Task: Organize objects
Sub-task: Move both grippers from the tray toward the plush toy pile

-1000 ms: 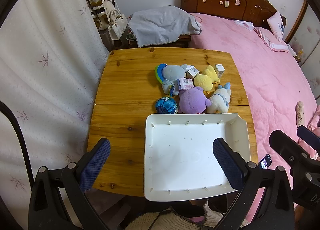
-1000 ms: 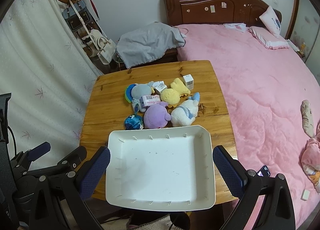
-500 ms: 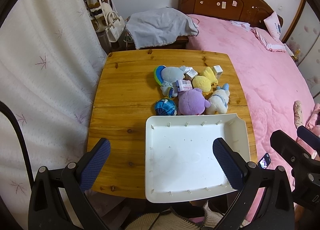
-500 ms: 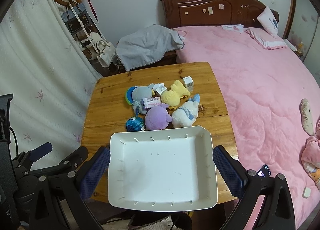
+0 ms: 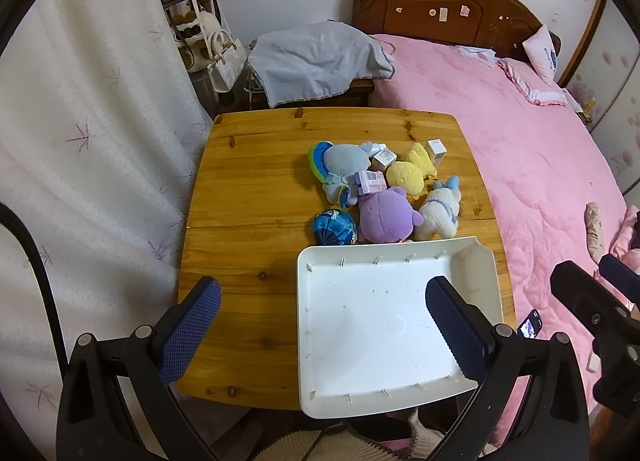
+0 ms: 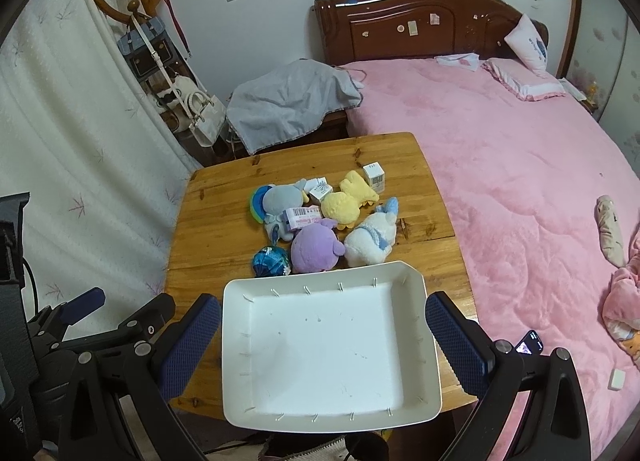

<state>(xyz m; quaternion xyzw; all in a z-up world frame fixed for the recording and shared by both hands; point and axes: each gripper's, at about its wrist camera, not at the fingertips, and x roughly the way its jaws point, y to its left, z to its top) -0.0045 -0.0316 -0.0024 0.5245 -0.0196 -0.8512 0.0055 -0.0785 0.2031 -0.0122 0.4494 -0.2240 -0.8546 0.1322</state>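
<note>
On the near edge of the wooden table [image 6: 208, 221] a white tray [image 6: 430, 345] is placed, and nothing is seen inside it; its near rim hangs a little over the table edge. Just beyond its far rim a group of toys is gathered: a blue ball [image 6: 271, 262], a purple plush [image 6: 316, 249] and a white plush with blue ears [image 6: 370, 240] are lined up close to the tray. Farther away a grey-blue plush [image 6: 280, 203] and a yellow plush [image 6: 347, 203] are seen, with small boxes [image 6: 303, 217] between and behind them. The left gripper [image 5: 320, 335] is held released above the near left part of the table, nothing between its blue pads. The right gripper [image 6: 322, 345] is also spread wide, above the tray, and nothing is grasped. To the right a pink bed [image 6: 520, 181] is seen.
</note>
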